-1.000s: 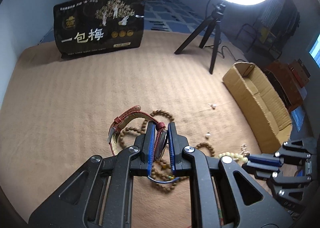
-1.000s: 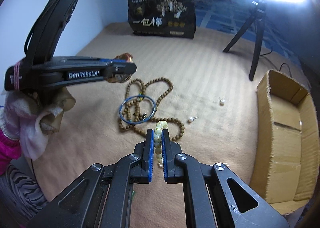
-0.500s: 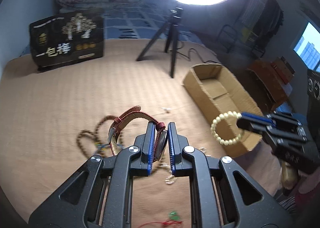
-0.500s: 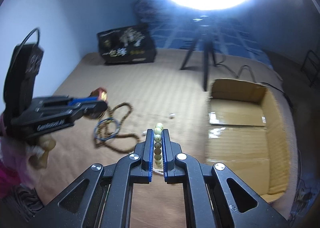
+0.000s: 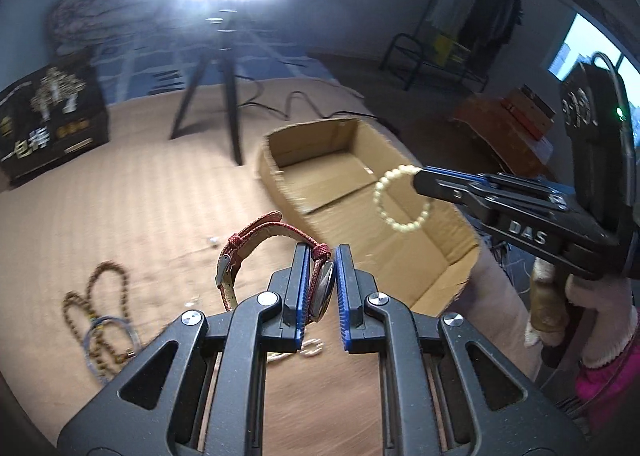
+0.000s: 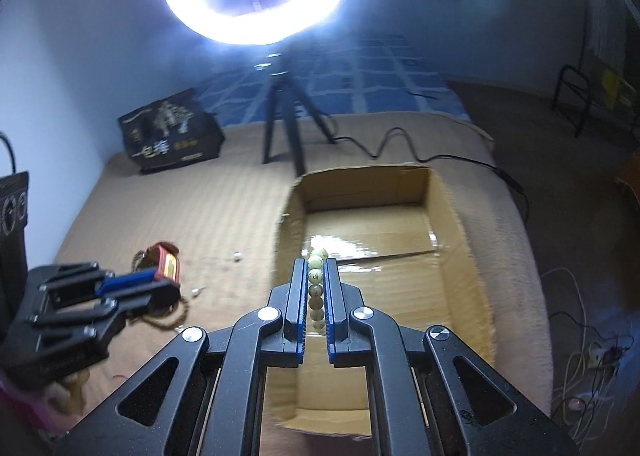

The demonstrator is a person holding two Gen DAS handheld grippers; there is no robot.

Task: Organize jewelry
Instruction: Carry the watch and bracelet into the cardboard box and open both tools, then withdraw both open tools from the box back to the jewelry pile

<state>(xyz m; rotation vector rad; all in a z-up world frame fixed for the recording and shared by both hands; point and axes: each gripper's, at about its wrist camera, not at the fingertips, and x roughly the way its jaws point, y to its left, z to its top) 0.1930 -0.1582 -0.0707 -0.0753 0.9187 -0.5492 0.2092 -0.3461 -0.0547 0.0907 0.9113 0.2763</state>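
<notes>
My left gripper [image 5: 323,252] is shut on a watch with a red strap [image 5: 256,240], held in the air just left of the open cardboard box [image 5: 460,268]. My right gripper [image 6: 317,264] is shut on a pale bead bracelet [image 6: 316,288] and hangs over the box [image 6: 460,224]. In the left wrist view the bracelet [image 5: 402,198] dangles as a ring from the right gripper [image 5: 420,178] above the box floor. The right wrist view shows the left gripper [image 6: 170,280] with the watch [image 6: 164,258] at the left.
A brown bead necklace [image 5: 104,296] and a blue ring [image 5: 108,340] lie on the tan bed cover, with small pieces [image 5: 310,348] near my left fingers. A ring light tripod [image 6: 280,124] and a black bag [image 6: 172,136] stand behind the box. A cable [image 6: 400,148] runs past.
Both grippers have swung from the pile of beads over toward the cardboard box, each carrying its piece. The right gripper now hangs above the box; the necklace is left behind on the bed.
</notes>
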